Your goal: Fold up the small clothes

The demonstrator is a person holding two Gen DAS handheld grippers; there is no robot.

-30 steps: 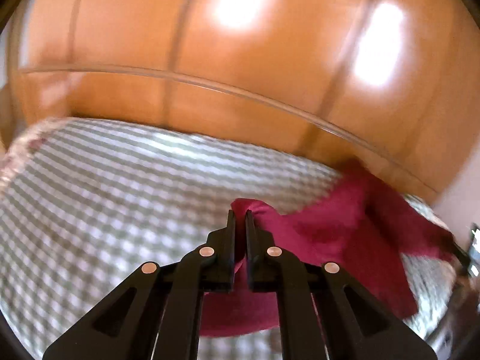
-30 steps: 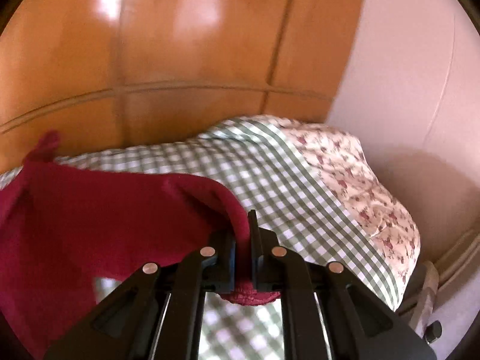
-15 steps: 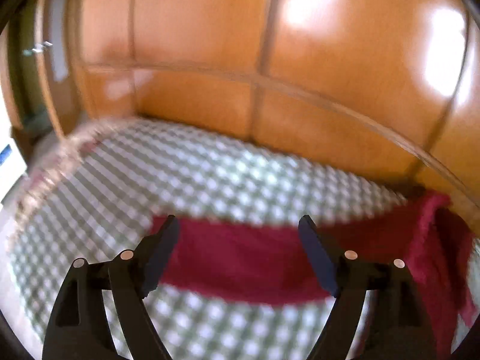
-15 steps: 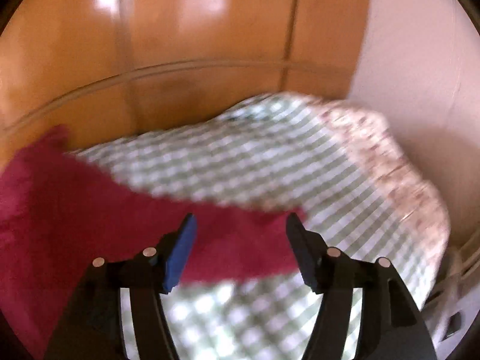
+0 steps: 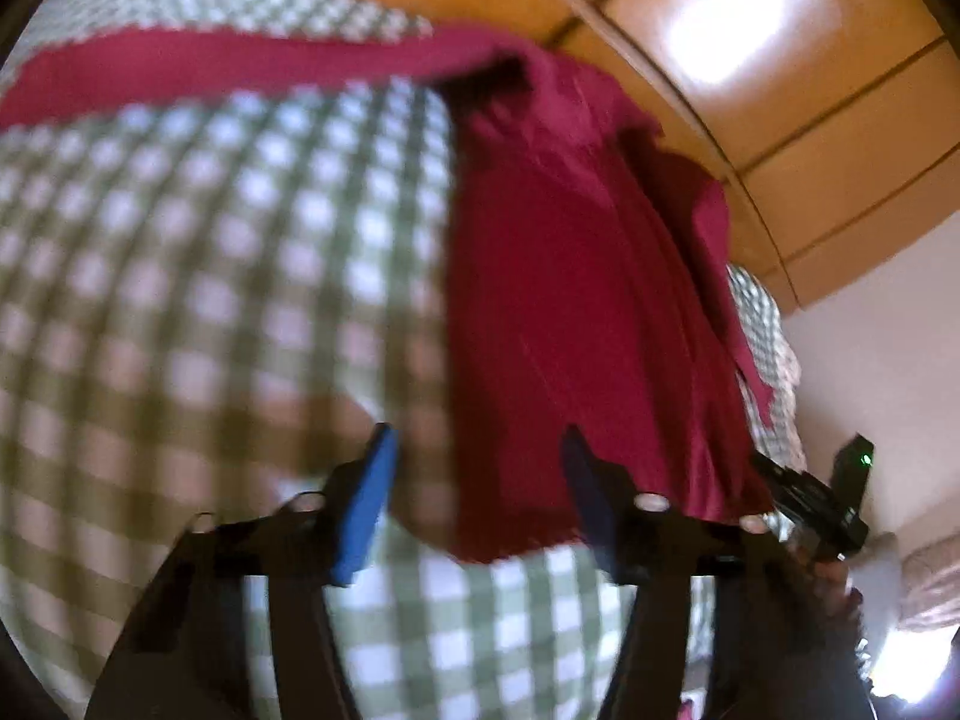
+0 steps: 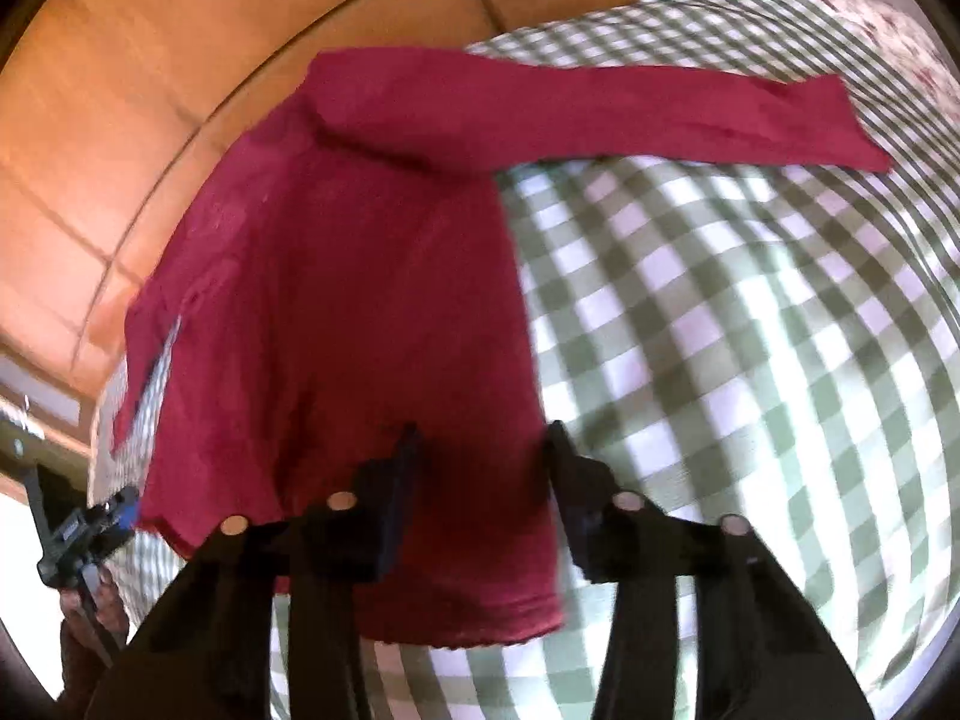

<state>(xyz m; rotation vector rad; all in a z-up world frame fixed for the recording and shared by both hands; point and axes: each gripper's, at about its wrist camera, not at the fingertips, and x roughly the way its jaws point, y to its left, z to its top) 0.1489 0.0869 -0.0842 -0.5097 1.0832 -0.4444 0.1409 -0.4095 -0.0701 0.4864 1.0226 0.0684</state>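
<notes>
lying flat on the green/white checked bedspread (image 6: 750, 312), the dark red long-sleeved top (image 6: 360, 300) is spread w/ its body running toward both cams and one sleeve (image 6: 600, 114) stretched straight out sideways across the checks. in the right wrist view the sleeve reaches toward the right, cuff ending near a floral-print cover (image 6: 888, 30) at the far corner. hem of the top sits closest to the tools, just under them.

left tool (image 5: 477, 462) hangs over the bed w/ fingers spread wide, nothing between them; blue pad (image 5: 366, 504) shows on one finger. it's over the edge of the top where red cloth meets bedspread, near the hem. can't tell if the tips touch the fabric, view is blurred.

right tool (image 6: 480, 450) also wide apart and empty, hovering above the hem area of the top, one finger over red cloth, the other at the cloth's edge beside the checks.

each cam catches the other tool at frame edge: right one low-right in the left view, left one low-left in the right view.

orange-brown wood panelling (image 5: 780, 60) runs behind the bed, pale wall (image 5: 870, 360) next to it.
</notes>
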